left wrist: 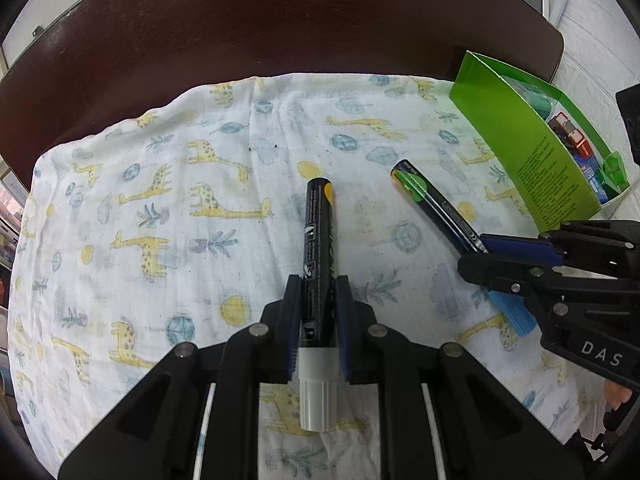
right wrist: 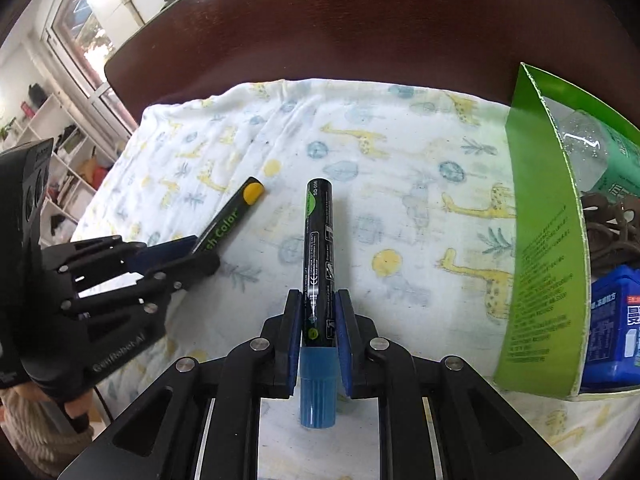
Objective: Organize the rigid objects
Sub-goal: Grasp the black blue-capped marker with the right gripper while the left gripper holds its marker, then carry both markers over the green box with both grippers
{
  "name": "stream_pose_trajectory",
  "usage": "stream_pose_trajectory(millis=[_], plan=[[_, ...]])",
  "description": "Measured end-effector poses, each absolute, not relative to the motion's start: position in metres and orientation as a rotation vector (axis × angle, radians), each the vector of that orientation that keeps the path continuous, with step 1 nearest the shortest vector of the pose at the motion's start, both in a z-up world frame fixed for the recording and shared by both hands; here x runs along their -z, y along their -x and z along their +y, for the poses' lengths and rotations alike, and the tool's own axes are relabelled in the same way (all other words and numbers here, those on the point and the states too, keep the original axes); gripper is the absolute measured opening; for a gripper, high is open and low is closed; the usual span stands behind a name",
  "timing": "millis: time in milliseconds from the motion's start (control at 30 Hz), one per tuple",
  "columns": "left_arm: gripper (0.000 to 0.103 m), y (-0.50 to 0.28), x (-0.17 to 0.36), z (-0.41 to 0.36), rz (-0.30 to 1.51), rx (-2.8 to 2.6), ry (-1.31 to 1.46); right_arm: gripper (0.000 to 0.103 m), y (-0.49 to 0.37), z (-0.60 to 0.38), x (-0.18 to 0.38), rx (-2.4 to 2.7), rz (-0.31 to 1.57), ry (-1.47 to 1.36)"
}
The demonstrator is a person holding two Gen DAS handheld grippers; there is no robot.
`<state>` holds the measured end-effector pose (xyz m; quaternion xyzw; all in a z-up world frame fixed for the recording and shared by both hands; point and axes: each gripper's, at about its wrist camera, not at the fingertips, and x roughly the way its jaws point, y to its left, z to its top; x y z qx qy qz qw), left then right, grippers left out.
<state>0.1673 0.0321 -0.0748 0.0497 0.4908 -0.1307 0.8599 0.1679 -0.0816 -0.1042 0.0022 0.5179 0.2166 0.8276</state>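
My left gripper (left wrist: 318, 300) is shut on a black marker with a yellow end and a white cap (left wrist: 319, 248), held just over the giraffe-print cloth (left wrist: 160, 200). My right gripper (right wrist: 318, 304) is shut on a black marker with a green end and a blue cap (right wrist: 318, 248). The right gripper (left wrist: 480, 256) shows in the left wrist view with its marker (left wrist: 432, 204), and the left gripper (right wrist: 200, 252) shows in the right wrist view with the yellow-ended marker (right wrist: 232, 216). The two markers point away from me, side by side and apart.
A green open box (left wrist: 516, 148) stands at the right edge of the cloth, also in the right wrist view (right wrist: 544, 240). It holds a plastic bottle (right wrist: 588, 148), a blue packet (right wrist: 616, 320) and other small items. A dark brown table (left wrist: 280, 32) lies beyond the cloth.
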Motion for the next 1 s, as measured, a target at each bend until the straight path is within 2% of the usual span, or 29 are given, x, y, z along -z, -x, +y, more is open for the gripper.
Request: stream_pose_trajectory(millis=[200,533,767,1000], plan=[[0.014,-0.171,0.071,0.032,1.020,0.280,-0.072,0.017,-0.166,-0.081,0.101,-0.448,1.092,-0.005],[0.014,-0.165,0.003,0.008,0.886,0.359,-0.031,0.017,-0.154,-0.110,0.051,-0.438,0.956,-0.064],[0.014,-0.164,-0.031,-0.045,0.807,0.462,-0.073,0.017,-0.152,-0.169,0.009,-0.325,0.817,-0.149],[0.014,-0.168,-0.040,-0.114,0.799,0.587,-0.125,0.017,-0.148,-0.244,0.011,-0.128,0.762,-0.286]])
